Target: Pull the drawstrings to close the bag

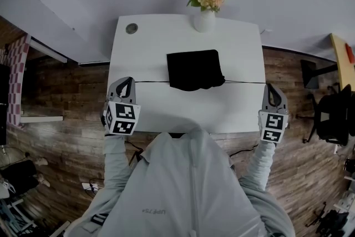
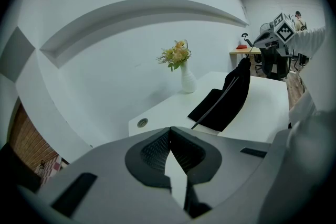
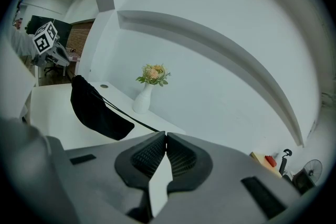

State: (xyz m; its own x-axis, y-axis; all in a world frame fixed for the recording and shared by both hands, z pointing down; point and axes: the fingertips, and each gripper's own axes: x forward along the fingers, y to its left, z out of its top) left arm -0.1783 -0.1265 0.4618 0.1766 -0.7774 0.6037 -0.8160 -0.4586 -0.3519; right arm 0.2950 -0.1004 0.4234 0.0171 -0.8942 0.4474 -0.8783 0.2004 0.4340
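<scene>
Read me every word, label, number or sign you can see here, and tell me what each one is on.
Pale print on the person's grey top: too small to read.
Cube on left gripper, cube on right gripper: square patterns, no letters.
Nothing else carries text.

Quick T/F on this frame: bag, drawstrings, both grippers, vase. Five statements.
1. The black bag lies on the white table. True.
2. The left gripper is open and empty. False: its jaws are shut on the left drawstring.
3. The right gripper is shut on the right drawstring. True.
4. Both drawstrings hang slack. False: each runs straight from bag to gripper.
5. The vase stands at the table's near edge. False: it stands at the far edge, behind the bag.
</scene>
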